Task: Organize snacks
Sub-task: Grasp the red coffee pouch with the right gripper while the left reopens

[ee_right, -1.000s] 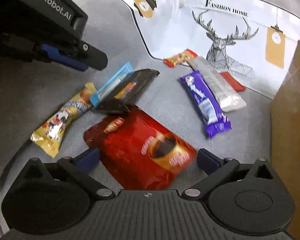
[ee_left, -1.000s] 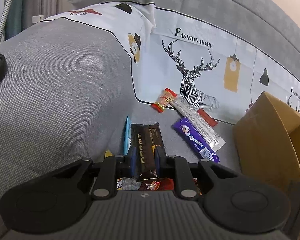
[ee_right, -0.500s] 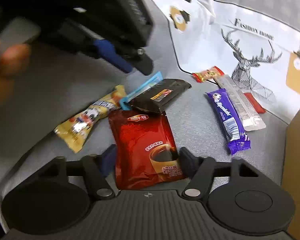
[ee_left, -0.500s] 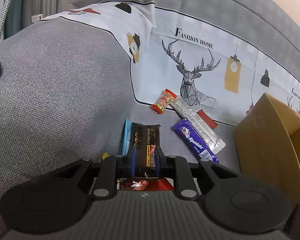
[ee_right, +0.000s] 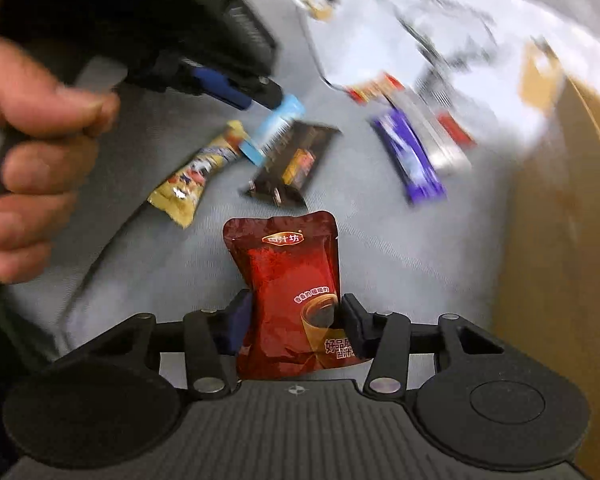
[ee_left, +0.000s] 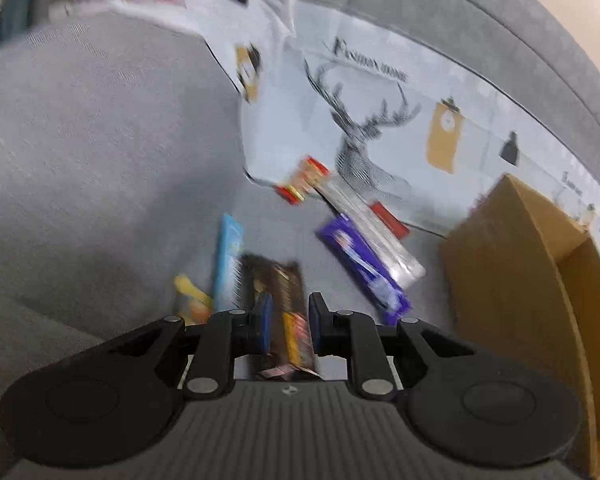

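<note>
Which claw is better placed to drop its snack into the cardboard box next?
Probably the right. Its claw is shut on the red pouch, and the box wall is just beside it. The left claw grips the dark bar, farther from the box.

This is a home, a living room by the look of it: the whole scene sits on a grey fabric sofa (ee_left: 100, 152), its padded backrest (ee_left: 480, 28) curving behind. A white throw cover (ee_left: 340, 92) printed with a deer and the words "Fashion Home" drapes over the cushions. A cardboard box (ee_left: 512, 272) rests on the seat beside scattered snack packets (ee_right: 296, 160).
</note>
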The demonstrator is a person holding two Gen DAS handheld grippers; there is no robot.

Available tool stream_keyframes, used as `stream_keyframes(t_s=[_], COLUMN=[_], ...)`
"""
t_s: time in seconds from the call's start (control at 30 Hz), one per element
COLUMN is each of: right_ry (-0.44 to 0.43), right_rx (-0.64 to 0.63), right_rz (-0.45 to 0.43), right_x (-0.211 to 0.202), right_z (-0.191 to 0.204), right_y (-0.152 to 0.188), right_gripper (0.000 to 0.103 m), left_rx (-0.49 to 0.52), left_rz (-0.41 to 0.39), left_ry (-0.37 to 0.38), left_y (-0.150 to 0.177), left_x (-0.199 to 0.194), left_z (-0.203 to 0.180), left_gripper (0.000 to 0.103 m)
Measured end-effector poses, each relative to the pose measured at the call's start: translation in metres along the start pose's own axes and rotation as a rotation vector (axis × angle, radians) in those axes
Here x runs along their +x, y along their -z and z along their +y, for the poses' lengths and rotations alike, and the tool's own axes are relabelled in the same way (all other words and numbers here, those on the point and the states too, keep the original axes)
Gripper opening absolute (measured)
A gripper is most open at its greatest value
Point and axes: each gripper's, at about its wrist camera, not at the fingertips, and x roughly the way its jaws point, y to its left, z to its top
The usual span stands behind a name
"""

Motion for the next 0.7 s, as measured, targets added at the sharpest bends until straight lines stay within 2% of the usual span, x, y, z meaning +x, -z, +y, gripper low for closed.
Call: stream_keyframes(t_s=[0.1,0.13,0.17,0.2,0.23,0.27,0.47,0.57,0.7], right_ry=[-0.018,-0.013,-0.003,0.008,0.011,0.02,0.043,0.047,0.038], right_rx=[0.041,0.039,0.034,0.036,0.046,0.055,-0.034,-0.057,-0.058], right_rz=[0.018,0.014,0.011,0.01,0.011,0.016,0.014,0.015,0.014], right_x=[-0.011,-0.01,-0.008,-0.005,-0.002,0.003,0.019,0.022,0.024], right_z=[-0.004,-0.004,-0.005,-0.006,-0.006,-0.007,-0.003,-0.001,-0.001], right_y=[0.015,0.018,0.022,0.024,0.024,0.025,0.022,0.02,0.016], right_gripper=[0.052,0.052,0.053,0.059,0.072,0.075,0.08,0.081,0.08], left_rx=[-0.028,-0.032,-0.035,-0.033,-0.026,-0.013,0.022,0.048,0.068], left_rz=[0.042,0.051,0.058,0.064,0.07,0.076,0.115,0.107,0.095], left_ry=[0.017,0.014,0.007,-0.001,-0.012,-0.029,-0.083,-0.098,-0.131], left_y=[0.002,0.003,0.003,0.004,0.004,0.004,0.004,0.004,0.004], left_x=[0.01,0.012,0.015,0.018,0.021,0.025,0.043,0.048,0.05], left_z=[-0.004,-0.005,-0.007,-0.008,-0.01,-0.012,-0.017,-0.023,-0.03], left_gripper=[0.024,0.027,0.035,0.041,0.043,0.044,0.045,0.052,0.053])
